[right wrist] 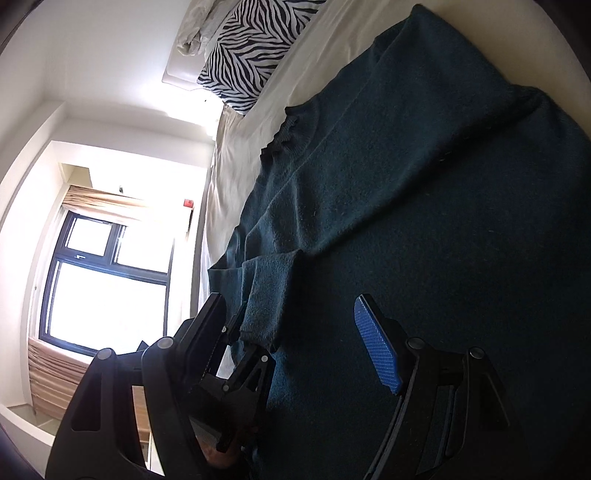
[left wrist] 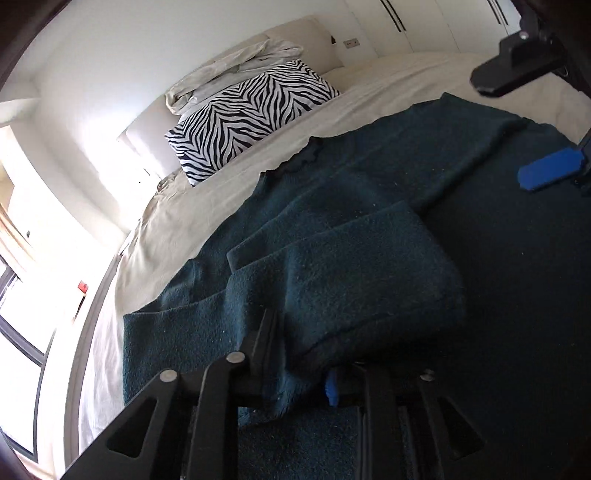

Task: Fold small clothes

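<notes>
A dark teal knitted sweater (left wrist: 369, 184) lies spread on the bed, its collar toward the pillow. My left gripper (left wrist: 299, 354) is shut on the sweater's sleeve (left wrist: 351, 266) and holds it folded over the body. In the right wrist view the sweater (right wrist: 424, 184) fills the frame, and the left gripper (right wrist: 245, 332) shows pinching the sleeve cuff (right wrist: 264, 302). My right gripper (right wrist: 291, 321) is open and empty above the sweater's body, its blue pad (right wrist: 376, 347) bare. The right gripper (left wrist: 524, 125) also shows at the far right of the left wrist view.
The bed has a cream sheet (left wrist: 229, 206). A zebra-print pillow (left wrist: 251, 114) and a crumpled cream cover (left wrist: 236, 70) lie at the headboard. A bright window (right wrist: 107, 280) is beside the bed. White wardrobe doors (left wrist: 443, 22) stand behind.
</notes>
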`<action>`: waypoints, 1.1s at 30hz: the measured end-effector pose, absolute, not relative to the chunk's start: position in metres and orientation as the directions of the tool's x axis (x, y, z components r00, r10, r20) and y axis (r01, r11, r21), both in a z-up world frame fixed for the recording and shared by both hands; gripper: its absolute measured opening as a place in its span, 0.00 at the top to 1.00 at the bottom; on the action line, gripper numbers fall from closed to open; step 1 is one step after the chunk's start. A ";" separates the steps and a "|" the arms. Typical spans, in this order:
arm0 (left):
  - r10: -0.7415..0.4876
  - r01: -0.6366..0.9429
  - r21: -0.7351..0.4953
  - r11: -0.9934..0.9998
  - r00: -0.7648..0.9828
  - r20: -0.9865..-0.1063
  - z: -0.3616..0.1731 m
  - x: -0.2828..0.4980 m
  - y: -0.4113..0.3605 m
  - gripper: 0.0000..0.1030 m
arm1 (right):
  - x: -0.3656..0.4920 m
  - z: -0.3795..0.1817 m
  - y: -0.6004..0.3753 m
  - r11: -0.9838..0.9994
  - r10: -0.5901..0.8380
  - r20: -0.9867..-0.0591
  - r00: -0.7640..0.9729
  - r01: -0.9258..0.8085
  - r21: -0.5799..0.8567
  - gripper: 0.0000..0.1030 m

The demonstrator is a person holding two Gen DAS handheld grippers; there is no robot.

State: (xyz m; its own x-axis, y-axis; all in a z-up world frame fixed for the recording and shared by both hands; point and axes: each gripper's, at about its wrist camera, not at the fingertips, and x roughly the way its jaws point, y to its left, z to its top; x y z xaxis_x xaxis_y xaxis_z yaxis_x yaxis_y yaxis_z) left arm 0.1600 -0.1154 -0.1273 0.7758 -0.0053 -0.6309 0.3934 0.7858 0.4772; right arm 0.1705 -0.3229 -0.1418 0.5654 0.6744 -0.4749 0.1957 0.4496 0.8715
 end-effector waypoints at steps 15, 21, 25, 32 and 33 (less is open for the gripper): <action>-0.133 0.331 0.195 0.923 0.752 -0.645 -0.113 0.133 -0.056 0.31 | 0.240 -0.156 -0.225 0.604 0.693 -0.618 0.373 0.169 0.779 0.63; -0.214 0.277 0.002 0.961 0.746 -0.631 -0.106 0.130 -0.018 0.26 | 0.244 -0.099 -0.207 0.779 0.564 -0.707 0.427 0.008 0.626 0.92; -0.231 0.223 -0.095 0.970 0.732 -0.641 -0.109 0.133 0.002 0.25 | 0.251 -0.048 -0.212 0.848 0.488 -0.704 0.516 -0.089 0.523 0.92; -0.260 0.151 -0.219 0.964 0.703 -0.662 -0.121 0.141 0.027 0.25 | 0.274 -0.036 -0.254 0.875 0.413 -0.712 0.568 -0.031 0.483 0.93; -0.260 0.148 -0.222 0.964 0.704 -0.661 -0.121 0.139 0.028 0.25 | 0.274 -0.042 -0.260 0.886 0.387 -0.729 0.565 -0.011 0.463 0.93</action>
